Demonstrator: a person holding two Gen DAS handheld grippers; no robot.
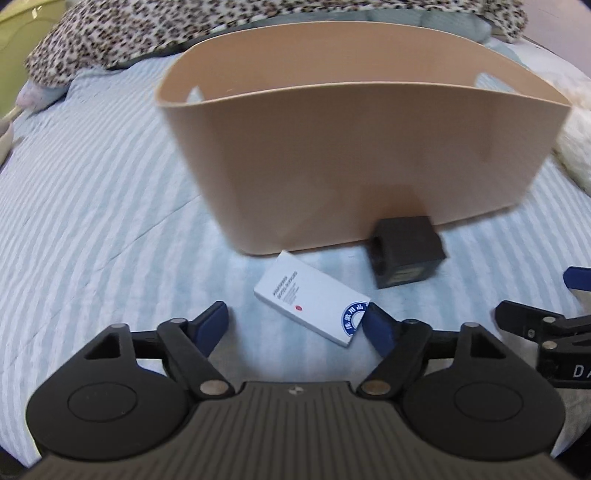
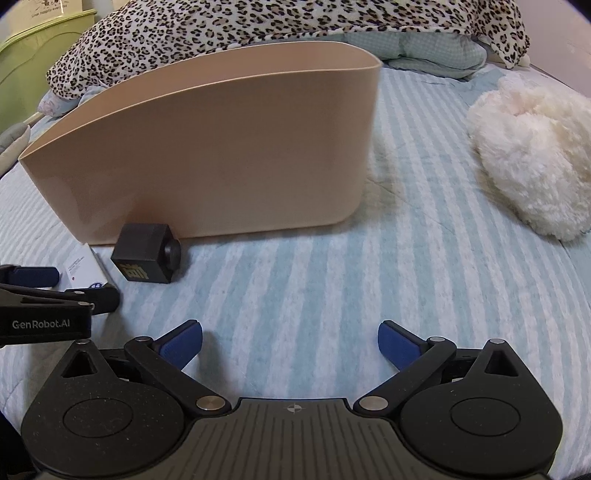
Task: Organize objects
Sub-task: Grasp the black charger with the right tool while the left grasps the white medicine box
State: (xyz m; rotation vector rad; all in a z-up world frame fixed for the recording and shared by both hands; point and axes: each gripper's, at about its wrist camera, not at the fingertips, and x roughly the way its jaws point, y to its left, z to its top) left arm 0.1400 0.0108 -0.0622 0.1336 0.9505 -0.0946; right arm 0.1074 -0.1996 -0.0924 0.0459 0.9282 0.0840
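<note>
A beige plastic bin (image 1: 362, 147) stands on the striped bed; it also shows in the right wrist view (image 2: 221, 155). A white card box (image 1: 310, 302) lies flat in front of the bin, and a black cube (image 1: 406, 251) sits just right of it against the bin wall. My left gripper (image 1: 295, 317) is open, low over the bed, its right finger touching the box's near corner. My right gripper (image 2: 290, 339) is open and empty over bare bedding; the black cube (image 2: 147, 254) and white box (image 2: 83, 271) lie to its far left.
A leopard-print blanket (image 2: 258, 29) is heaped behind the bin. A white fluffy plush (image 2: 532, 162) lies at the right. A green bin (image 2: 33, 59) stands at the far left. The left gripper's body (image 2: 48, 306) reaches in at the right wrist view's left edge.
</note>
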